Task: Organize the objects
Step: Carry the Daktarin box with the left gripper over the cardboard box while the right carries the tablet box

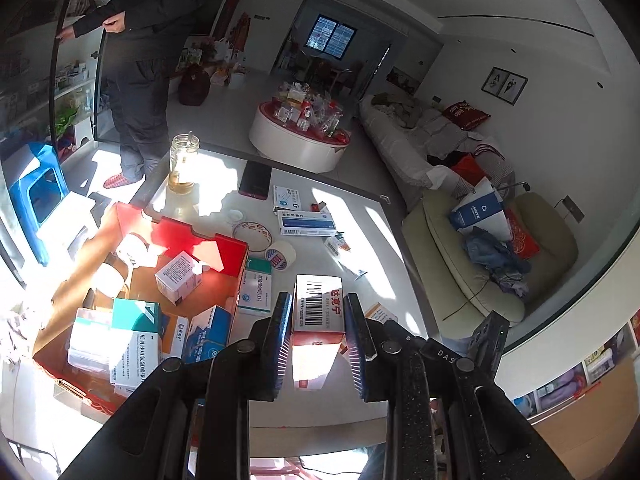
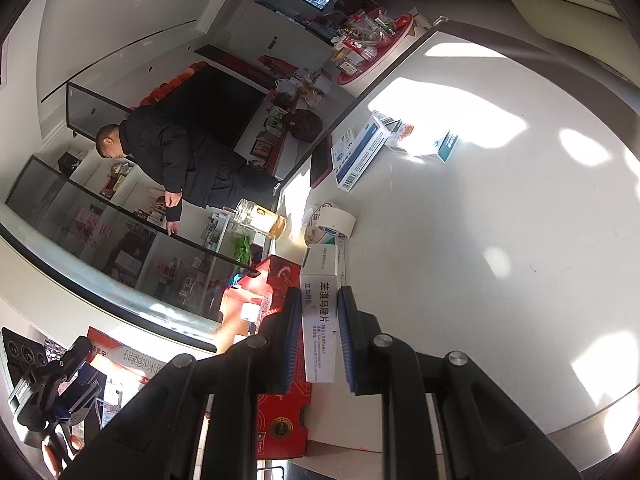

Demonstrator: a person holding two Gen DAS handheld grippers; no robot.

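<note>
My left gripper (image 1: pixel 318 304) is shut on a white and red medicine box (image 1: pixel 318 312) with a barcode, held above the white table (image 1: pixel 376 248). To its left stands an open red cardboard box (image 1: pixel 188 236) holding several medicine packs. My right gripper (image 2: pixel 320 300) is shut on a slim white medicine box (image 2: pixel 320 320) with blue print, held over the table's edge beside the red cardboard box (image 2: pixel 280 412). More packs lie on the table: a blue and white one (image 1: pixel 306 224) and a green and white one (image 1: pixel 254 292). The other gripper (image 2: pixel 52 380) shows low at the left of the right wrist view.
A glass jar (image 1: pixel 183 162) with amber liquid, a dark phone (image 1: pixel 255 180) and tape rolls (image 1: pixel 281 255) lie on the table. A person in dark clothes (image 1: pixel 152 60) stands by a glass cabinet. A round white coffee table (image 1: pixel 298 136) and a cluttered sofa (image 1: pixel 480 232) are beyond.
</note>
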